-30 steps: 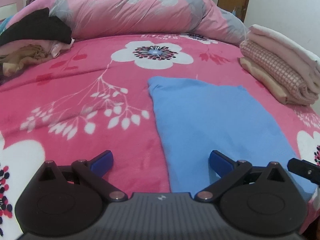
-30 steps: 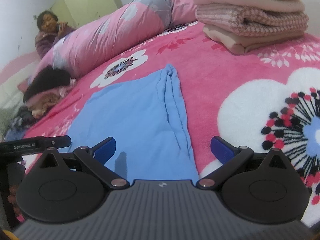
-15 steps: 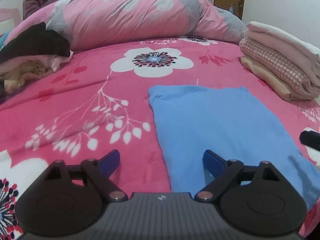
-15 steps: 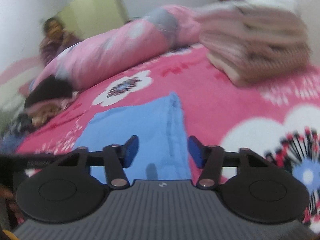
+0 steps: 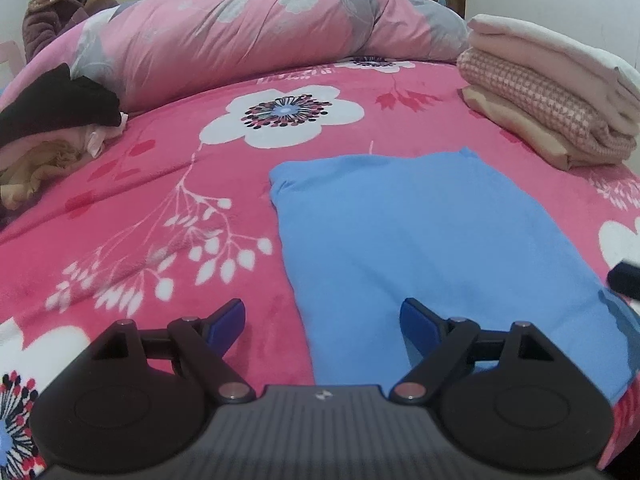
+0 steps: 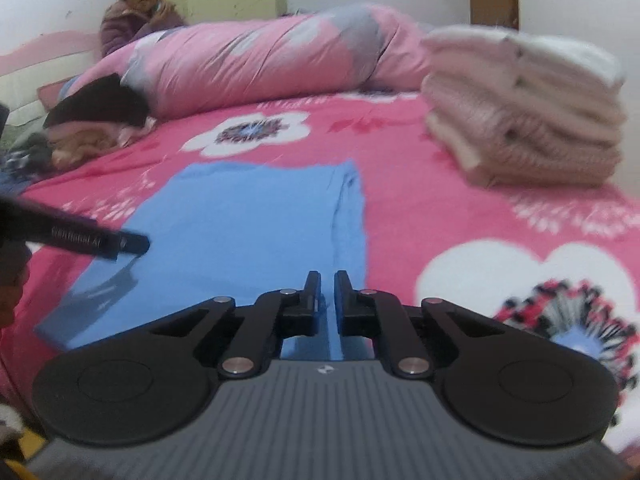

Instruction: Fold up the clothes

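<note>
A light blue garment (image 5: pixel 420 232) lies flat on the pink flowered bedspread (image 5: pixel 160 184), folded into a long strip running away from me. My left gripper (image 5: pixel 322 320) is open over its near left edge: one finger above the bedspread, the other above the blue cloth. In the right wrist view the garment (image 6: pixel 248 216) reaches under my right gripper (image 6: pixel 327 280), whose jaws are closing to a thin slit. I see no cloth pinched between them. The left gripper's finger (image 6: pixel 100 240) casts a shadow on the cloth. The right gripper's tip (image 5: pixel 624 280) shows at the garment's right edge.
A stack of folded clothes (image 5: pixel 552 92) sits at the right of the bed. A rolled pink quilt (image 5: pixel 240 36) lies across the far side. Unfolded clothes (image 5: pixel 52 120) are heaped at the left. A person (image 5: pixel 60 4) sits beyond the far left corner.
My right gripper's jaws went from wide apart to almost together while its view rose and rolled. My left gripper's jaws narrowed a little. The blue garment has not moved.
</note>
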The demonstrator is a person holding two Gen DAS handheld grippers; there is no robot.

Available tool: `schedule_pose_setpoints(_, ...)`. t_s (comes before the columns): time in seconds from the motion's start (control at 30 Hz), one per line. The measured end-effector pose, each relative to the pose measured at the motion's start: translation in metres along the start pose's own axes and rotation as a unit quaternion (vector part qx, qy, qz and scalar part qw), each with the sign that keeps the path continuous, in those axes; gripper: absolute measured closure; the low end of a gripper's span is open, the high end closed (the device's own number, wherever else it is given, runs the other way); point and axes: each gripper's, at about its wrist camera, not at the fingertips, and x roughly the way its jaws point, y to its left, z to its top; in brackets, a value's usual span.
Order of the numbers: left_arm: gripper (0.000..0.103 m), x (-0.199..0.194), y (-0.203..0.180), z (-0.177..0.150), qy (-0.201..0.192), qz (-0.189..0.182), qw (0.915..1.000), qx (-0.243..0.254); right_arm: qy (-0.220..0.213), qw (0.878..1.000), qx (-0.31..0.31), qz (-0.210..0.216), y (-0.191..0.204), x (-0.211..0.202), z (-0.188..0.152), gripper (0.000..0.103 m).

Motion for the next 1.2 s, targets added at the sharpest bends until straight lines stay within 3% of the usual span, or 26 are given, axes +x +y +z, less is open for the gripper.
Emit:
schedule_pose_setpoints(0.13,0.016,-0.001,0.0,0.0,0.004,0.005,1.0,-0.001,-0.023,0.999,-0.007,0.026,0.007,-0.006,0.004,0.097)
schedule_pose_setpoints(0.23,0.015,-0.001,-0.001,0.0,0.005,0.008,1.0,0.0,-0.014,0.999,-0.02,0.037,0.016,0.0,0.0,0.097)
schedule_pose_setpoints(0.37,0.014,-0.001,-0.001,0.0,0.008,0.01,0.9999,0.001,0.026,0.999,-0.02,0.037,0.018,0.016,-0.01,0.097)
schedule_pose_setpoints(1.2,0.012,-0.002,-0.004,0.001,0.011,0.024,0.9996,0.007,0.027,0.998,0.002,0.047,0.015,0.017,-0.018,0.097)
